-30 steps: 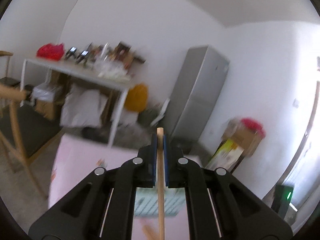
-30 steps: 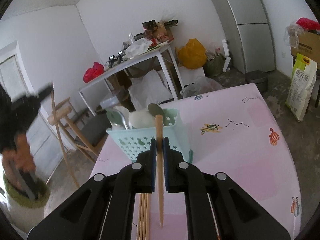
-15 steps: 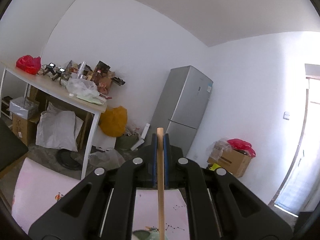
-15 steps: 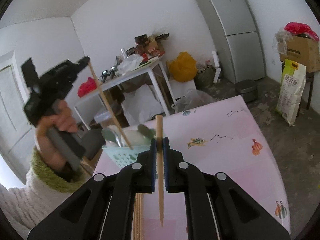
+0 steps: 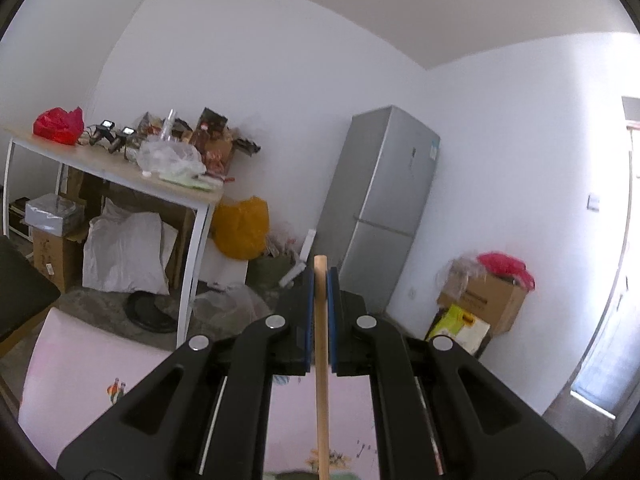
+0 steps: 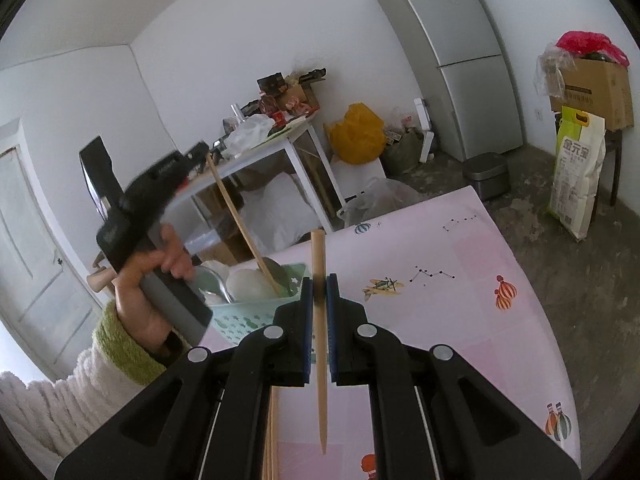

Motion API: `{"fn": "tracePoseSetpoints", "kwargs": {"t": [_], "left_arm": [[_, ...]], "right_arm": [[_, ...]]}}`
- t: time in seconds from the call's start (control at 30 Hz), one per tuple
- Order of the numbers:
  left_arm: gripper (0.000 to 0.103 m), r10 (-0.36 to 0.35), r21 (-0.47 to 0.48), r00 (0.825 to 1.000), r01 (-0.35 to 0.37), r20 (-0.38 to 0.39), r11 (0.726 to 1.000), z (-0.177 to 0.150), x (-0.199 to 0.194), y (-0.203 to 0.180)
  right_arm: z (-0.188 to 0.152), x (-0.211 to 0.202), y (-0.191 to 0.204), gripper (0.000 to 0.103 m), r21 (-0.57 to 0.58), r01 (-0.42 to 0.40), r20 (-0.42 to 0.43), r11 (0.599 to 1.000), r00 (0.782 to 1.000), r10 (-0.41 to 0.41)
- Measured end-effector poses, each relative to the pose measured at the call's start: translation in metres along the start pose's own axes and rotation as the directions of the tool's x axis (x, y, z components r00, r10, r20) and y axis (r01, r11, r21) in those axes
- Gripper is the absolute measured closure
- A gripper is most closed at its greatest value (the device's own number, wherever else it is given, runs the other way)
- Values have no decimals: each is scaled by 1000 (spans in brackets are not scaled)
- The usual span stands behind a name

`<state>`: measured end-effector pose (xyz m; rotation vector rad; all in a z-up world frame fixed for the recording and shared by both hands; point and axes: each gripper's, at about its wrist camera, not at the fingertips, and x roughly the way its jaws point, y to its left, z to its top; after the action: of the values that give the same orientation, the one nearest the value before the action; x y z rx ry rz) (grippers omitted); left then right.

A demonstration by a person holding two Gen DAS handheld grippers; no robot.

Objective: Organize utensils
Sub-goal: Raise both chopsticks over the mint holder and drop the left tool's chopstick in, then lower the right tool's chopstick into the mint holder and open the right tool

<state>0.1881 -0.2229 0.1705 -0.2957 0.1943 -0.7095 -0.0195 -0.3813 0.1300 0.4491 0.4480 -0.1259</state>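
In the right wrist view, the black two-finger right gripper (image 6: pixel 319 312) is nearest, its blue-padded jaws pinching a light wooden chopstick (image 6: pixel 319 344) that runs upright between them, pointed end toward the camera and blunt end above the pads. Under the gripper's left side, a few more wooden chopsticks (image 6: pixel 272 432) lie on the pink patterned tablecloth (image 6: pixel 460 320). Just beyond stands a mint-green perforated plastic utensil basket (image 6: pixel 244 320) holding pale spoons (image 6: pixel 240 280). To the left, a hand (image 6: pixel 156 276) in a white fleece sleeve with a green cuff (image 6: pixel 120 344) grips the handle of the black left gripper (image 6: pixel 202 155), which is clamped on a second wooden chopstick (image 6: pixel 240 228); that stick slants down with its lower end inside the basket among the spoons.

In the left wrist view, the left gripper (image 5: pixel 319 300) has its blue pads pressed onto that second chopstick (image 5: pixel 321 380), and the pink tablecloth (image 5: pixel 80 380) lies below.

Farther back are a cluttered white-legged side table (image 5: pixel 120 168), a yellow plastic bag (image 5: pixel 240 232), a tall silver refrigerator (image 5: pixel 384 208) and a brown cardboard box (image 5: pixel 484 300) against the white walls
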Motion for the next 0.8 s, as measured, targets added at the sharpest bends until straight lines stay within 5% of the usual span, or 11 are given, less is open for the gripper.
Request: {"fn": "tracePoseSetpoints", "kwargs": {"t": [0.2,0.57,0.8], "left_arm": [[96,-9,-27,999,8,-43,1000,-16,-18,13],[53,28,3,992,-28,-120,1000,-26,-105,40],[33,120,61,960,-108,-254,992,-65,-161,67]], "right_arm": [[1,-1,3,96,-6,4,3,1000,1000,-4],[41,-15,28,96,-97,-47,102,994,993,57],[92,-7,62,96,-206,-76,191,976,975,116]]}}
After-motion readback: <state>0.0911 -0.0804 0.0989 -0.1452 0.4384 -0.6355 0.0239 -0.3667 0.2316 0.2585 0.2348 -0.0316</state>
